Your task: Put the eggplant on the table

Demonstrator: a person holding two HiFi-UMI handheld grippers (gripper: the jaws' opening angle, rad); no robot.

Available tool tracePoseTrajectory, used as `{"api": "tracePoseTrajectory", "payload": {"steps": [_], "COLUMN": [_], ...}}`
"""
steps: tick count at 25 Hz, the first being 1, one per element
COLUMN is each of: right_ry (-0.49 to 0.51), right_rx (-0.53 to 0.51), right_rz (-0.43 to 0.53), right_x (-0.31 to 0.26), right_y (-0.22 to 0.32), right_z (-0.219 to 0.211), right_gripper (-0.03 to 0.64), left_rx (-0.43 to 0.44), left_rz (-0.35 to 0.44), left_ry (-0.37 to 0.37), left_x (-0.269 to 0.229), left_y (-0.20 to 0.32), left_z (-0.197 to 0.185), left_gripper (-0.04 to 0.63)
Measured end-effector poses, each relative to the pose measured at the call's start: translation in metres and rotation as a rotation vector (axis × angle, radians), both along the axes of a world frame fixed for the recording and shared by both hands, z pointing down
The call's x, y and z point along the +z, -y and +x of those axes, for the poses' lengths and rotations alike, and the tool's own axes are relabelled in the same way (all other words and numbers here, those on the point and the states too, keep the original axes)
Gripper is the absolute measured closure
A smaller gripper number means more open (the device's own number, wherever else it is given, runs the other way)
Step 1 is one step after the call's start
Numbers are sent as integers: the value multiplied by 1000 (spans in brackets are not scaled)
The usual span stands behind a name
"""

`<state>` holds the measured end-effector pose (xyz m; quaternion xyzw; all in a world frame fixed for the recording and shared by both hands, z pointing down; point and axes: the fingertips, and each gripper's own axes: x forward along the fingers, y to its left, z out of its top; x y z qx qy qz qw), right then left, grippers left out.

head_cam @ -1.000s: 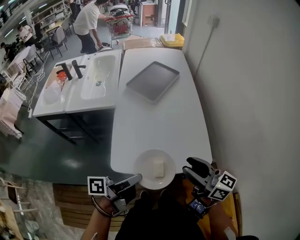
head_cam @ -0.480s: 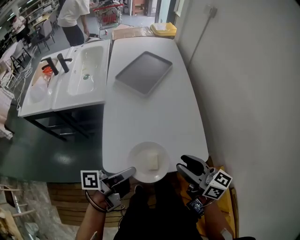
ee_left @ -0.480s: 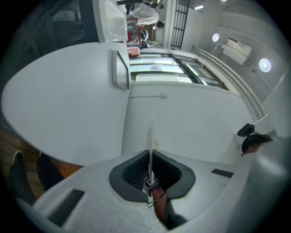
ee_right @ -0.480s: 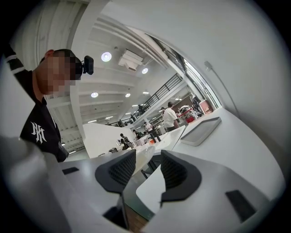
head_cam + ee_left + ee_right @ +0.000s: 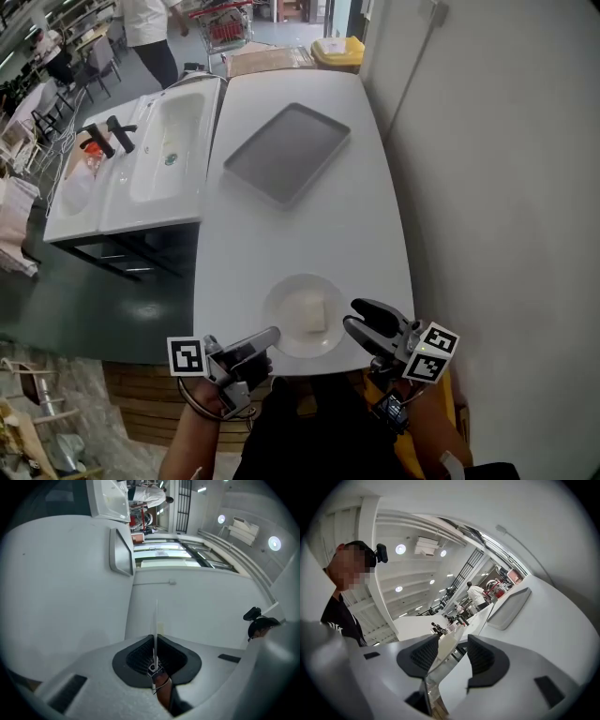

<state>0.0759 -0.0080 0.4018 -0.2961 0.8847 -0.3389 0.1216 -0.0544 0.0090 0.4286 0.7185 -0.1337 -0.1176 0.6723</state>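
A white plate (image 5: 292, 339) lies on the white table (image 5: 300, 234) near its front edge and carries a pale cream chunk (image 5: 311, 314), the eggplant piece. My left gripper (image 5: 270, 336) is shut on the plate's left rim; the rim shows as a thin white edge (image 5: 155, 616) between the left gripper's (image 5: 154, 640) jaws. My right gripper (image 5: 349, 315) is at the plate's right side. Its jaws have just been opening, and the plate's rim (image 5: 440, 654) lies between them without being pressed, as the right gripper view (image 5: 452, 651) shows.
A grey tray (image 5: 286, 152) lies farther back on the table. A white sink unit (image 5: 164, 141) with black taps stands at the left. A wall (image 5: 487, 187) runs along the right. A person (image 5: 150, 28), a cart and a yellow bin (image 5: 339, 49) stand at the far end.
Both grippers have moved forward with the plate, from overhanging the table's front edge to farther in on the table. The right gripper's jaws stand wider apart.
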Motion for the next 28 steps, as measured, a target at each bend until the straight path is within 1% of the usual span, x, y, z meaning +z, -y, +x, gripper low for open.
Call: {"api": "tracePoseTrajectory", "payload": {"steps": [4, 7, 12, 15, 18, 21, 23, 28], "right_ry": [37, 50, 38, 37, 52, 73, 83, 54], "right_rx": [-6, -1, -19, -31, -37, -47, -52, -44], "right_rz": [-59, -124, -220, -280, -336, -407, -456, -547], "right_x": [16, 35, 69, 94, 115, 137, 150, 178], "right_y": [39, 58, 91, 108, 123, 130, 131, 136], "right_z": [21, 36, 45, 47, 50, 48, 46, 43], "right_gripper": [451, 452, 535, 555, 567, 582, 586, 594], "left_rx": [-13, -16, -14, -24, -25, -32, -28, 24], "left_rz": [-15, -30, -40, -56, -54, -90, -94, -37], "left_ry": [-6, -8, 47, 90, 141, 182, 208, 394], "left_x": [11, 23, 42, 63, 84, 108, 119, 153], "left_y": [33, 49, 79, 94, 107, 111, 111, 116], "left_z": [27, 45, 61, 65, 68, 65, 64, 59], "left_gripper": [578, 578, 577, 577, 577, 578, 578, 577]}}
